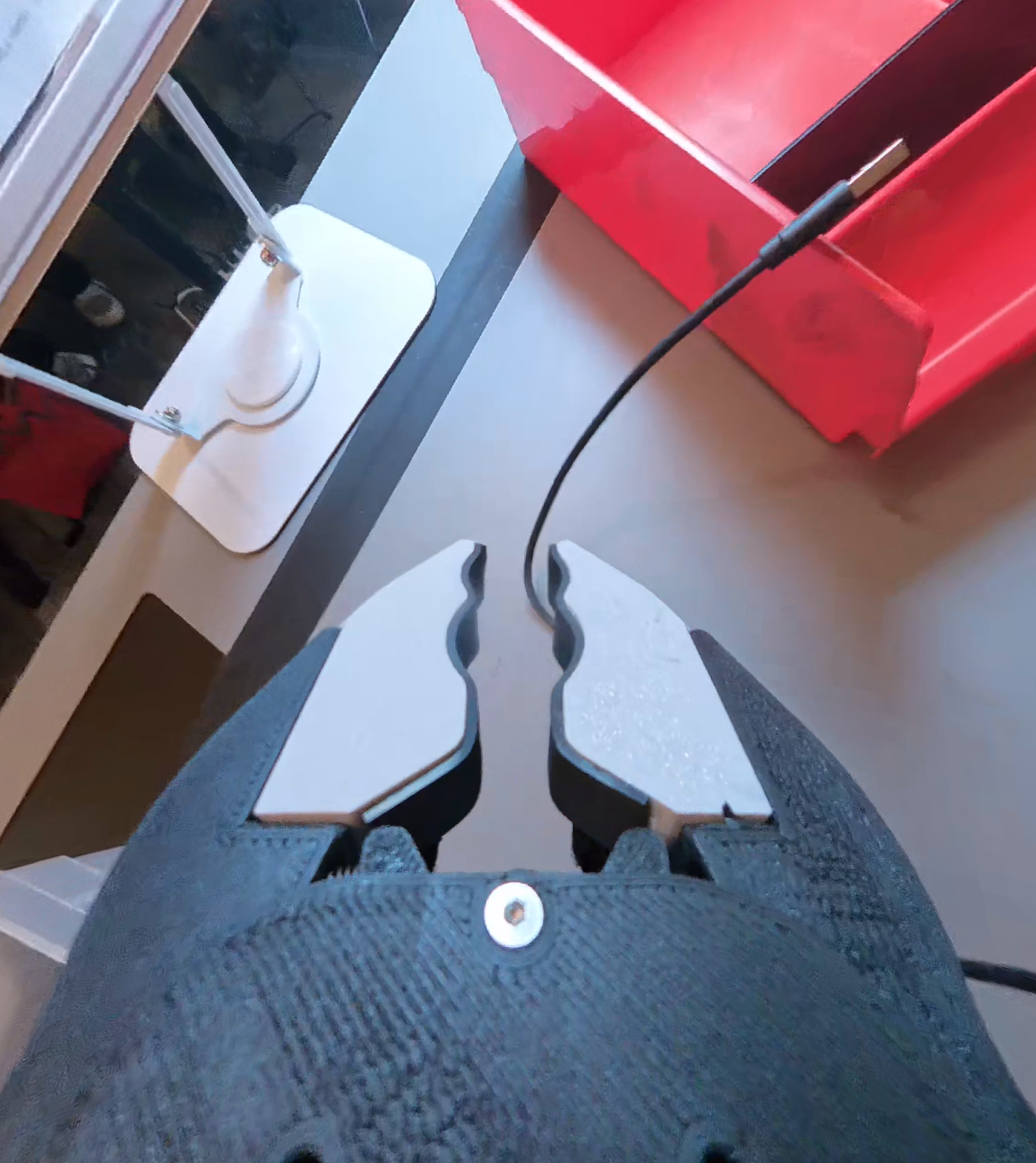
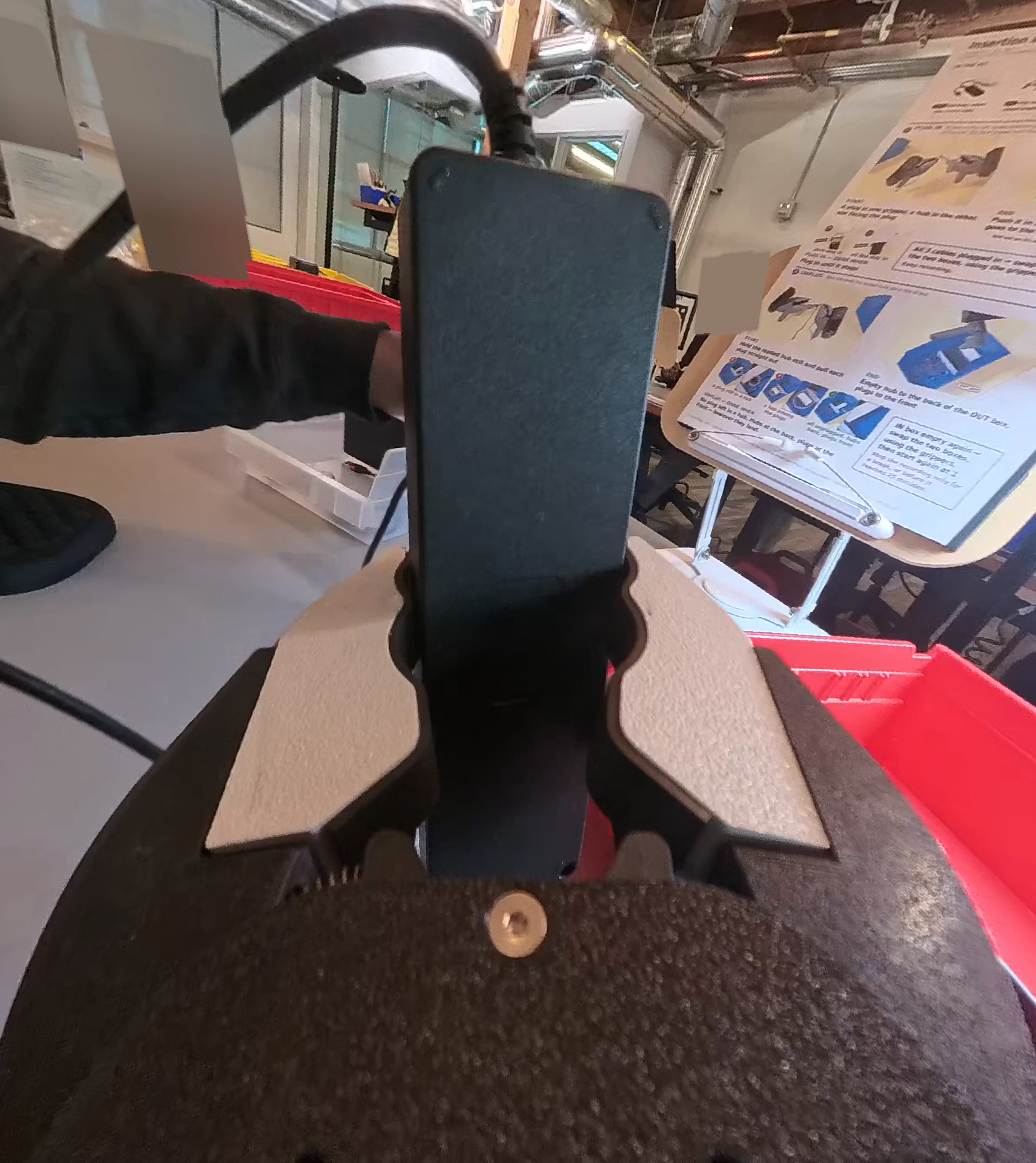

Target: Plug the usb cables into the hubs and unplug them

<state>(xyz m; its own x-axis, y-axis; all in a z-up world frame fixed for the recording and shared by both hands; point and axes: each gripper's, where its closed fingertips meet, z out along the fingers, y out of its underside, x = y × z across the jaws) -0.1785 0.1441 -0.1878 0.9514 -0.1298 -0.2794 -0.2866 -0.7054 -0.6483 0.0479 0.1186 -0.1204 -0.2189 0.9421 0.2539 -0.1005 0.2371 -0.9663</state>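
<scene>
R gripper (image 2: 515,604) clamps hub (image 2: 534,390); L gripper (image 1: 515,566) apart, cable (image 1: 616,403) between.

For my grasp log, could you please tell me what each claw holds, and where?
The right claw clamps the black hub by its lower sides. The left claw is open, gripping nothing; the USB cable runs between its tips.

The left gripper (image 1: 515,566) shows a black, coarsely layered printed plastic body with two pale grey, grainy finger plates (image 1: 377,698), their inner edges wavy and lined in black. A silver hex-socket screw (image 1: 514,922) sits dead centre near the camera. The right gripper (image 2: 515,585) looks the same: black pebbled plastic shell, light grey textured finger plates (image 2: 710,717), scalloped black inner edges, a brassy socket screw (image 2: 516,925) in the middle. Far left, a black long sleeve (image 2: 144,352) covers the person's arm.
</scene>
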